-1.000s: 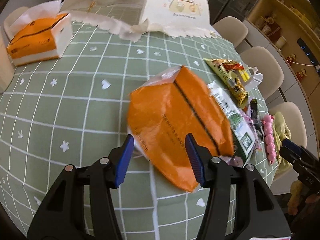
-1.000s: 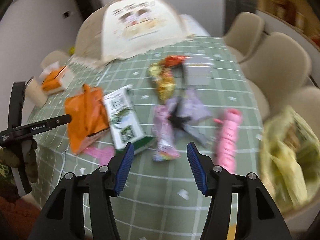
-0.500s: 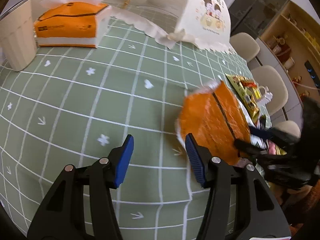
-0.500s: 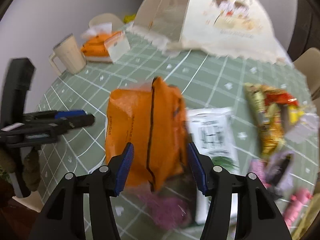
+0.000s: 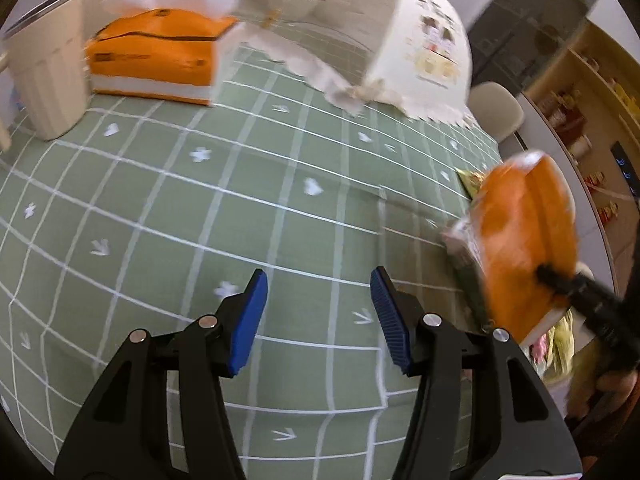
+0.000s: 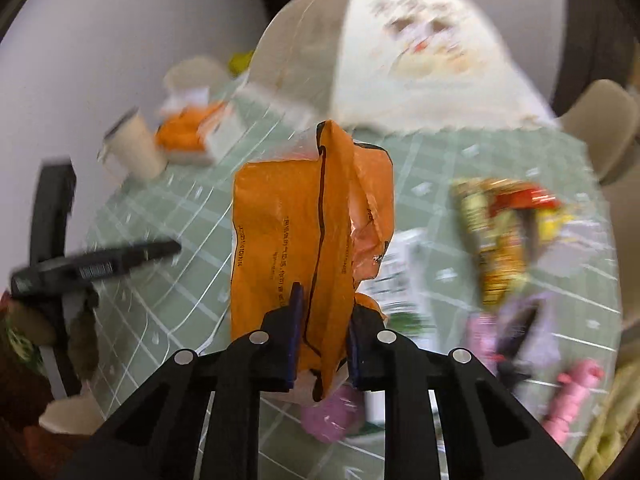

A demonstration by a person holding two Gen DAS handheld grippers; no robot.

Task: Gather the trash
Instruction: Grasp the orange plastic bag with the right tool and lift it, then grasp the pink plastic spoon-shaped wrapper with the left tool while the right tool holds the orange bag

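A crinkled orange plastic wrapper (image 6: pixel 308 232) is pinched between the closing blue-padded jaws of the right gripper (image 6: pixel 322 344) and is held above the table (image 5: pixel 200 220), over its right side. The left gripper (image 5: pixel 318 316) is held parted and empty over the green checked tablecloth. A ribbed cream cup (image 5: pixel 44 76) and a rectangular orange tissue pack (image 5: pixel 156 60) are seen at the far left.

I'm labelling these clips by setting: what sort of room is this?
Probably a home dining room: a round table under a green checked cloth, padded chairs around it, a mesh food cover and a tissue pack on top.
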